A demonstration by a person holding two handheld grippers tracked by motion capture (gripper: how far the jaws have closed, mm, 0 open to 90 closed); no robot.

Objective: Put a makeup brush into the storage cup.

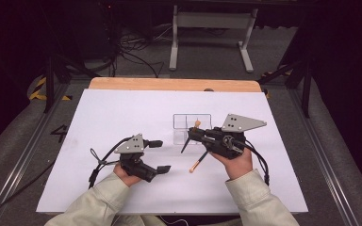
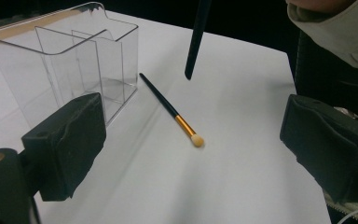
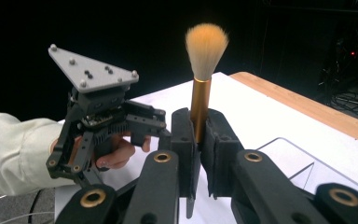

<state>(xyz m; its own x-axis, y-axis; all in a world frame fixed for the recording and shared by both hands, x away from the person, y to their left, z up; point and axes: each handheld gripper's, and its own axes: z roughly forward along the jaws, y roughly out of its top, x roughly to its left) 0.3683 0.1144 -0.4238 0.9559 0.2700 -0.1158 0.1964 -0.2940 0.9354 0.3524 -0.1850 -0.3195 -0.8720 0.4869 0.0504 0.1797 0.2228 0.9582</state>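
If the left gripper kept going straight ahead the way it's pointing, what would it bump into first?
Probably the small makeup brush lying on the white table, right between the open left gripper jaws' line. The clear organizer sits off to one side; depth is hard to judge.

Free room and obstacles around the clear organizer

Left of the clear organizer [image 1: 192, 128] you have wide bare white table [image 1: 108, 117] to pass. In front of it the small brush [image 1: 197, 163] lies on the sheet, and the right gripper [image 1: 194, 134] with its big brush [image 3: 205, 70] stands just at its right front corner. The left gripper [image 1: 158, 155] waits well apart, front-left.
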